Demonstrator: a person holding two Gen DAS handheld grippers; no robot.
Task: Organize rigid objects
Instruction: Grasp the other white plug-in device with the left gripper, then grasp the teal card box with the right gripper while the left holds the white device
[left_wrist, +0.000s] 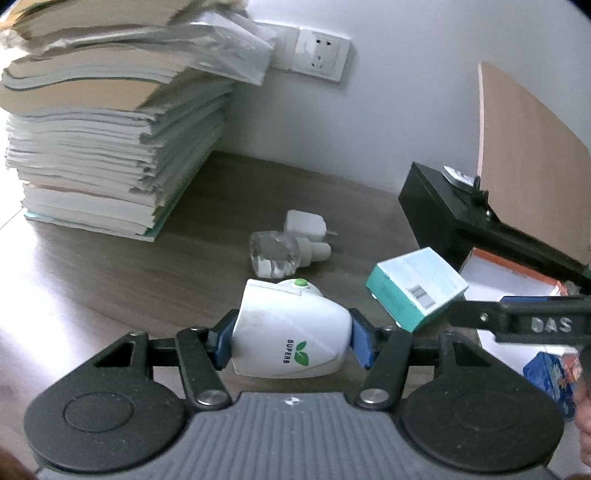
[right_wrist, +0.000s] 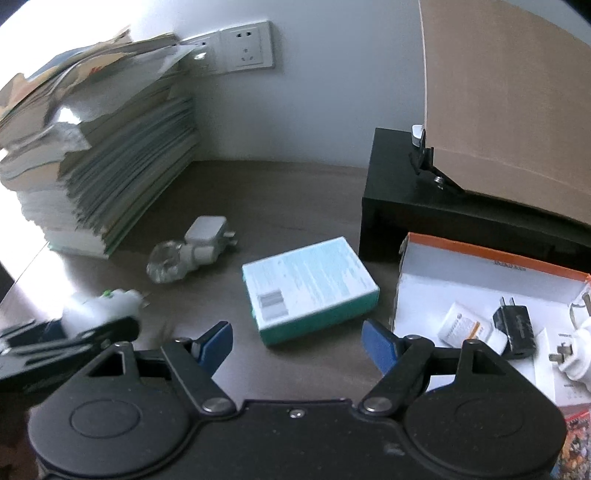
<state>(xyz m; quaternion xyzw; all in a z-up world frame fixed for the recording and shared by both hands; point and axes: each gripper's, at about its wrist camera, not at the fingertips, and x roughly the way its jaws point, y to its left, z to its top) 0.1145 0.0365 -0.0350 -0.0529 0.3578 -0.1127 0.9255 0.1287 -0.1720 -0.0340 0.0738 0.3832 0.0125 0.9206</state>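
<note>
Left gripper (left_wrist: 291, 341): I read its 2 blue pads (left_wrist: 221, 345) as pressed against both sides of the white SUPERB plug-in device (left_wrist: 291, 328), jaws clamped on it. The device has a green button (left_wrist: 300, 283) on its far end and sits near the front of the dark wooden desk (left_wrist: 110, 266); whether its base is on the desk or just off it, I cannot tell.

Right gripper (right_wrist: 297, 341): jaws spread wide, nothing between the blue pads (right_wrist: 378, 345). It sits just short of the teal-and-white box (right_wrist: 310, 288), which lies flat on the desk; pads not touching it.

Other items logged:
- Clear glass bottle with white neck (left_wrist: 275, 254) lying on its side, just beyond the SUPERB device.
- White charger plug (left_wrist: 304, 223) touching or just behind the bottle.
- Orange-rimmed open box (right_wrist: 480, 266) at right, holding a black charger (right_wrist: 515, 332), a white charger with an orange label (right_wrist: 469, 328) and a white plug (right_wrist: 576, 360).
- Black riser (right_wrist: 443, 210) at far right, a brown board (right_wrist: 506, 96) clipped upright on it.
- Tall stack of books and papers (left_wrist: 103, 147) at far left.
- Wall socket (left_wrist: 319, 55) on the far wall.

From the right wrist view the left gripper and its white device show blurred at near left.
</note>
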